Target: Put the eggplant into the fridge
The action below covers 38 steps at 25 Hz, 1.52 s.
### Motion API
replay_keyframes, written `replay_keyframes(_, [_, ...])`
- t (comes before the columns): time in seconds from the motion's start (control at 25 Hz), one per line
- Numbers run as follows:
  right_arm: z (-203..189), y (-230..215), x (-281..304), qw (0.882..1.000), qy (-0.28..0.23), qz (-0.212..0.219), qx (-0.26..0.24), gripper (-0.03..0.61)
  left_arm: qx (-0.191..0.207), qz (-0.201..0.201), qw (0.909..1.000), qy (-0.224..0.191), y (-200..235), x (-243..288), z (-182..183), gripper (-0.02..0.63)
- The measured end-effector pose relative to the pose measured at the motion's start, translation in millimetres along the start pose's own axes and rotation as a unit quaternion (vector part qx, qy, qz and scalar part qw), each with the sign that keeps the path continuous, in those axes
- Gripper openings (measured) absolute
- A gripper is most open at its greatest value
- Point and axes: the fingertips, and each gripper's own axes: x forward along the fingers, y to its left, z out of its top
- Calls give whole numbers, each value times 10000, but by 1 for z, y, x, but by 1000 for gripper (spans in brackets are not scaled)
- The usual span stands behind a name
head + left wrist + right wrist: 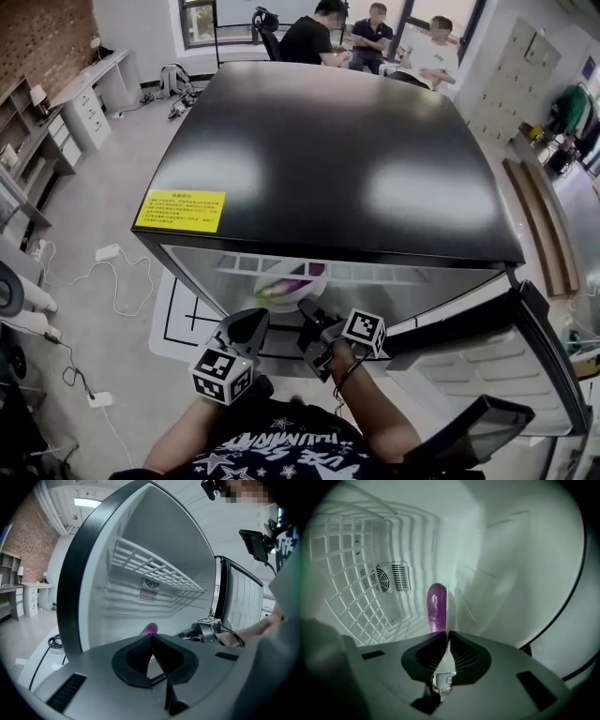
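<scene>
Eggplant [436,606], long, slim, glossy purple, against the pale fridge [511,564] wall.

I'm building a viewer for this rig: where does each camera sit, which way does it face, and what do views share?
Head view: on the person's head, looking steeply down on the fridge top; left gripper, right gripper, forearms show.
Left gripper view: on that gripper, facing the open fridge; its shut jaws and the right hand show.
Right gripper view: on that gripper, inside the fridge, facing its back wall; jaws closed on the eggplant.
Shared: eggplant, wire shelf.
</scene>
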Motion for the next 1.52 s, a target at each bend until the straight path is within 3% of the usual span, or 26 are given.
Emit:
replay_keyframes(0.36, [7, -12, 11, 9992, -154, -363, 15, 28, -8, -295, 9995, 109, -1, 17, -5, 9])
replay_keyframes(0.6, [13, 2, 16, 9995, -281, -37, -106, 28, 27, -332, 9994, 132, 1, 22, -4, 9])
replay_keyframes(0.92, [9, 0, 13, 9993, -194, -209, -223, 31, 11, -248, 9997, 92, 1, 17, -4, 9])
replay_keyframes(1.0, [6, 0, 14, 9994, -128, -222, -224, 87, 2, -237, 9997, 88, -1, 15, -4, 9])
replay_keyframes(1.52, [4, -7, 2, 9985, -184, -499, -149, 120, 8, -196, 9998, 47, -10, 11, -3, 9])
